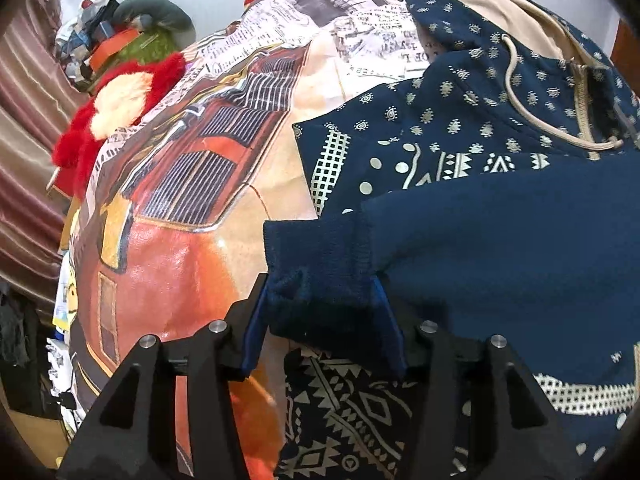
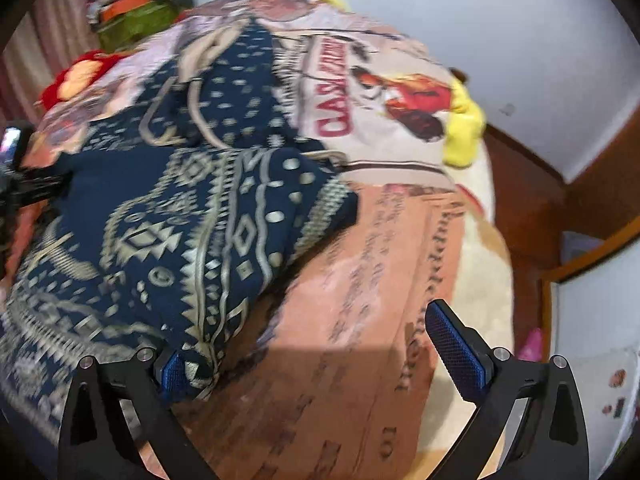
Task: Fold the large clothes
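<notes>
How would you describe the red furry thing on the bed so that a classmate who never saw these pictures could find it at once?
Start with the bed cover printed with an orange car and newsprint. Follow its edge toward the pinkish curtain, away from the navy patterned hoodie. There lies the red plush item, the only shaggy bright red thing, with a cream patch in its middle.

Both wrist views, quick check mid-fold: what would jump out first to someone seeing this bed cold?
The navy patterned hoodie sprawls across the middle of the bed, its plain cuff lying between the fingers of the left gripper. Under it, a loud orange printed bedspread covers the whole bed. A red plush toy sits at its far left edge, a yellow one at the far right.
</notes>
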{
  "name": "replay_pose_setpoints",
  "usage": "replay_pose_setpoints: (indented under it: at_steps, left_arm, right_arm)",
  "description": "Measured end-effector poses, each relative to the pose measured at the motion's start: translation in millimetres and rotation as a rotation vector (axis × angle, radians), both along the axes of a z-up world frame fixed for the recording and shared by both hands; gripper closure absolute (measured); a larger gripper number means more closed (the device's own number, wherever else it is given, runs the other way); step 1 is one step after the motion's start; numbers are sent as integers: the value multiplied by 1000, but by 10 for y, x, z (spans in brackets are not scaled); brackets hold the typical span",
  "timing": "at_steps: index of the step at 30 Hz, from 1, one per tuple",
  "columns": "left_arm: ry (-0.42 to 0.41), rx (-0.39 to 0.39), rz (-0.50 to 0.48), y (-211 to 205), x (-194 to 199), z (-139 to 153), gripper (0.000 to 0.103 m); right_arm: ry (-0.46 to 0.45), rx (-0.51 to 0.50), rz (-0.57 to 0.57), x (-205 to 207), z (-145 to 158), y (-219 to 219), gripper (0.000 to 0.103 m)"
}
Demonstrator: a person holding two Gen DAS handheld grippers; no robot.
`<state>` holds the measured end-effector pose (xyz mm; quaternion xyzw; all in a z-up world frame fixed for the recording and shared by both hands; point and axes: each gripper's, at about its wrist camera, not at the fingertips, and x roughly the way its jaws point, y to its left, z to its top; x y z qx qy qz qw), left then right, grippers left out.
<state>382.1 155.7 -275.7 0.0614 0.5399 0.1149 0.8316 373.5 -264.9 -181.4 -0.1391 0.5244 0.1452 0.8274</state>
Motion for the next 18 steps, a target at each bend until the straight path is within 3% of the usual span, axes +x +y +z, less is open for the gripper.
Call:
replay_pose_setpoints:
  at_steps: [4, 9, 12, 18]
  left_arm:
    - [-8, -112, 25, 145, -92, 145, 51]
    - [-45, -82, 63, 315, -200, 388, 51]
    - [-37, -87, 84, 420, -220, 430, 50]
    - [-4, -88, 76, 402, -239, 376, 50]
  right_arm:
    - [29, 170, 60, -136, 267, -107, 1]
    - [-18, 242, -41, 46, 471, -190, 1]
    - [4, 240, -125, 307, 340, -147, 1]
    - [147, 198, -198, 691, -277, 63, 1]
